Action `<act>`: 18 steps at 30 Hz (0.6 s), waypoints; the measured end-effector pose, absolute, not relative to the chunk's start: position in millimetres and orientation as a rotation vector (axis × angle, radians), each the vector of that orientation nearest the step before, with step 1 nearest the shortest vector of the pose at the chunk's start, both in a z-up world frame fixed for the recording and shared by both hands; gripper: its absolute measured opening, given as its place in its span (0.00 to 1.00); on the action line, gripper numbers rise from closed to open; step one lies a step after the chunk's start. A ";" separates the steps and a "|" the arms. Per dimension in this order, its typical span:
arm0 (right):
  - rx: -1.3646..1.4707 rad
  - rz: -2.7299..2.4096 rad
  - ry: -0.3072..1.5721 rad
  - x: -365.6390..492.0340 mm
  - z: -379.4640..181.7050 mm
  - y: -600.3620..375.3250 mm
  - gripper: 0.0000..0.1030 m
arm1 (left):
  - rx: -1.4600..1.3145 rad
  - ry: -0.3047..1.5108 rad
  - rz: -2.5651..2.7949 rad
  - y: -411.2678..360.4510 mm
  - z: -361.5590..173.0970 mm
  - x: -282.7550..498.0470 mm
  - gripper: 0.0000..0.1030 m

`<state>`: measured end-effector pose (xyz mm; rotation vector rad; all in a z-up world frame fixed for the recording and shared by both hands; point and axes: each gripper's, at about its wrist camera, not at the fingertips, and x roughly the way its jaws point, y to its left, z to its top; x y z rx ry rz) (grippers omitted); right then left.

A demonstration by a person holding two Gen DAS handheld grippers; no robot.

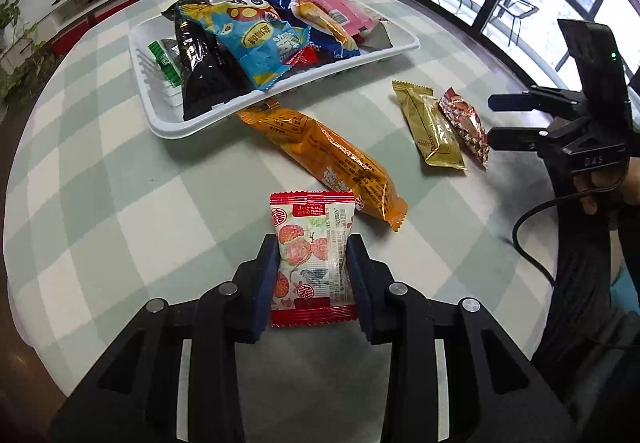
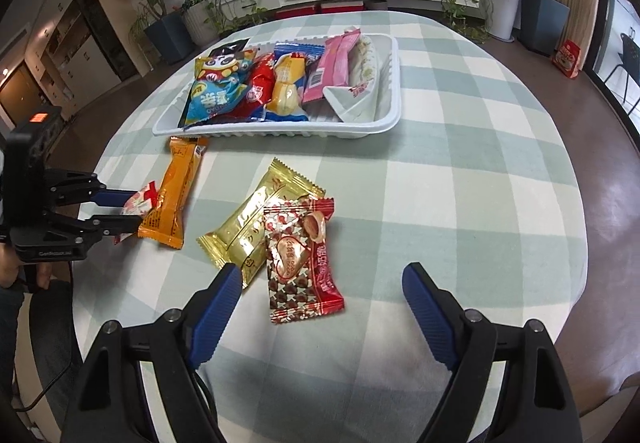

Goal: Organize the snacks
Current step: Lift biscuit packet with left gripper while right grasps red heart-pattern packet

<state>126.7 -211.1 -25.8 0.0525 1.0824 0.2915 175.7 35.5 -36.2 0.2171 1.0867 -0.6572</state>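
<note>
Clamped between the blue pads of the left tongs (image 1: 313, 275) sits a small red-and-white snack packet (image 1: 312, 255), pinched on both sides, its printed face turned up to that camera. From the right wrist view the same packet (image 2: 140, 203) shows only as a sliver of red and white poking out past the left tongs (image 2: 128, 211), half hidden behind the long orange wrapper (image 2: 172, 199); whether it is off the surface neither view lets me tell.

Over on the other side, the right tongs (image 2: 324, 283) stand wide apart with nothing between the pads, hovering just short of a red patterned candy bag (image 2: 302, 263) that overlaps a gold packet (image 2: 252, 223). The left wrist view shows those two lying side by side, gold packet (image 1: 430, 127) and red patterned candy bag (image 1: 466, 125), with the right tongs (image 1: 494, 121) just beside them and a hand gripping the handle.

Both cameras catch the white tray (image 1: 168, 127) on the green-checked surface (image 1: 120, 203), heaped with wrappers. Only the right view shows bare ribbed floor at the right end of the white tray (image 2: 384, 127); only the left shows a green packet (image 1: 164, 63) tucked at its near end.
</note>
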 end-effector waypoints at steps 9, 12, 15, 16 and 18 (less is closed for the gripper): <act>0.000 0.341 1.137 141.9 -44.9 -195.5 0.67 | 0.056 0.997 -0.639 56.8 -11.7 139.7 0.31; -0.010 0.342 1.125 143.8 -45.2 -195.8 0.63 | 0.022 0.980 -0.644 56.4 -7.9 130.8 0.31; -0.030 0.339 1.126 143.8 -45.1 -195.5 0.58 | -0.002 0.973 -0.649 52.5 -9.7 125.0 0.31; -0.037 0.340 1.126 143.1 -45.0 -195.3 0.54 | -0.013 0.971 -0.650 51.3 -10.2 123.4 0.31; -0.042 0.346 1.128 141.3 -44.7 -195.4 0.49 | -0.027 0.971 -0.656 48.1 -13.0 123.3 0.31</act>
